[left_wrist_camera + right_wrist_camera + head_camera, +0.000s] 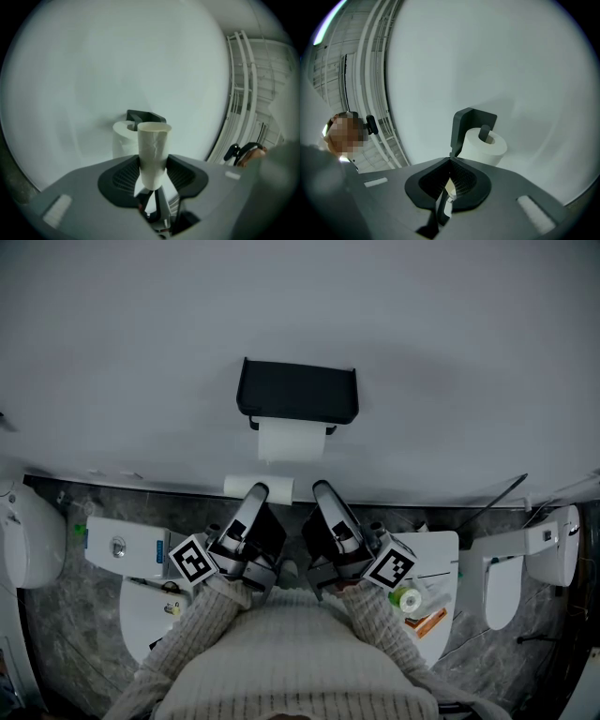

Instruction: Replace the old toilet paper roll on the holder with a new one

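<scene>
The left gripper [255, 493] [152, 174] has its jaws partly apart, pinching the bare cardboard tube [234, 488] [153, 152] by its lower end; in the left gripper view the tube stands upright between them, pale and creased along one side, its open end on top; the right gripper [323, 488] [450, 161] has its jaws pressed together with nothing between them; both are angled up at the pale wall [422, 352], side by side just below the black holder [296, 390] [145, 116] [461, 126]; a full white toilet paper roll [291, 442] [123, 138] [483, 147] sits on the holder's bar under its flat shelf, thick and cleanly wound; the tube is just below that roll, not touching it.
</scene>
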Available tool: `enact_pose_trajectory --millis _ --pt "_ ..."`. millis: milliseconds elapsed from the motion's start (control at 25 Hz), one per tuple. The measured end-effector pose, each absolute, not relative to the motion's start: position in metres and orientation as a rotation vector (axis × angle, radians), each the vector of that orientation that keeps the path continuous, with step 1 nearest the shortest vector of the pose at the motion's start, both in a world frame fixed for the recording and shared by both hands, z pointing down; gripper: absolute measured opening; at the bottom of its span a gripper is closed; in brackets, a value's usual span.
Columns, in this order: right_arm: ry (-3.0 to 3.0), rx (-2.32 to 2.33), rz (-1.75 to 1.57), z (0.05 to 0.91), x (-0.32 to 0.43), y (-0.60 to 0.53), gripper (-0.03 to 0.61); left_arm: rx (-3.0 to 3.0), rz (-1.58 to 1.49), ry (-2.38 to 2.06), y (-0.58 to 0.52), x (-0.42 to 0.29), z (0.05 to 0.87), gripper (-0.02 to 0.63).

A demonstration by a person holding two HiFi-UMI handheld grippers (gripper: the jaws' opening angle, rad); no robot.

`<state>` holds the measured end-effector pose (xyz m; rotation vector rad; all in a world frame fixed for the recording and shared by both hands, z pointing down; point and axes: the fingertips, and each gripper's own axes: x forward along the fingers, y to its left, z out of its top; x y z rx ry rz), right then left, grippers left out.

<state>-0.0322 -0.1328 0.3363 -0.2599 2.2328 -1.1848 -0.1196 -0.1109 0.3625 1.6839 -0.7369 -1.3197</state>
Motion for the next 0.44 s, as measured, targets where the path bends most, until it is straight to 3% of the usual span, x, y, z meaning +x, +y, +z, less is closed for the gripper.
enact_pose_trajectory --millis 440 --pt "2.250 -0.258 -1.179 0.3319 -0.0370 -0.1326 -0.003 1.695 -1.322 -0.728 -0.1128 -0.1218 0.3592 0.175"
